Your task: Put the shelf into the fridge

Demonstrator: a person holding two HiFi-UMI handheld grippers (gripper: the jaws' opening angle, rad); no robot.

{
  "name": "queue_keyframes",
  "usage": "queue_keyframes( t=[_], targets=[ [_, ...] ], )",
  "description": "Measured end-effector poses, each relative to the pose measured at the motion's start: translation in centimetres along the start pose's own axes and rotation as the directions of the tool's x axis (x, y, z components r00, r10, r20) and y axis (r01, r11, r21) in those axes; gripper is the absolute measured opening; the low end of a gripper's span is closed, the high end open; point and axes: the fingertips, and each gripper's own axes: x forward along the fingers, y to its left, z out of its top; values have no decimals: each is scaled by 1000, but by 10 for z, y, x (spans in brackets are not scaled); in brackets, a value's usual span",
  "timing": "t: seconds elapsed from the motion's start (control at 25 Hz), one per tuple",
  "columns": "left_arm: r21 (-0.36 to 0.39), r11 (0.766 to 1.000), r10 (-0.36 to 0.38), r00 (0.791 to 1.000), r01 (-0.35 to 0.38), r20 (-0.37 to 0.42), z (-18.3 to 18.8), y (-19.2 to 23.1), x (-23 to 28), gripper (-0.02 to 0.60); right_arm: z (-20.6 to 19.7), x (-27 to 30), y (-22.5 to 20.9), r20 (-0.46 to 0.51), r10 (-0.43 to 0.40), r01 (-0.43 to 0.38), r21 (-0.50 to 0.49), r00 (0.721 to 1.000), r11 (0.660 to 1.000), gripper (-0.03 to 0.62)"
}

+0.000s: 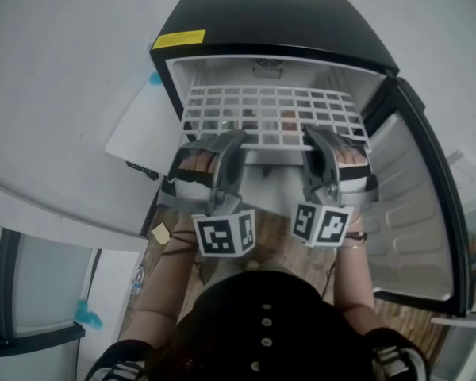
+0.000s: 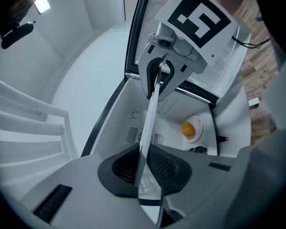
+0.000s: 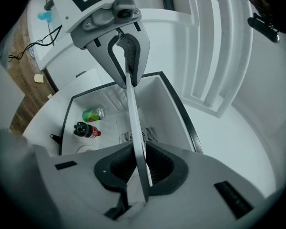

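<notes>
The person wears a black top (image 1: 258,304) with a row of small pale buttons (image 1: 264,324) down the middle. Its dark short sleeves (image 1: 393,361) are edged with white stripes. A thin dark cord (image 1: 177,247) circles one wrist and a bracelet (image 1: 354,236) the other. The left gripper (image 1: 236,139) and right gripper (image 1: 312,133) are grey moulded shells. Each carries a white cube (image 1: 224,234) printed with black square markers. Their fingers (image 2: 125,165) are lined with black ribbed pads set in dark rounded surrounds.
</notes>
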Motion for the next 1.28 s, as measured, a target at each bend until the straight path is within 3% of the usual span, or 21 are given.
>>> queue_keyframes(
  t=[0.56,1.28],
  targets=[
    [-7,1000,-4,1000,4,28,-1,-5,-13,48,5,-15,5,-32,-15,16,11,999,1000,54],
    [-32,999,-23,1000,23,10,-8,-6,13,49,-2,10,6,-42,-12,13,25,999,1000,55]
  ],
)
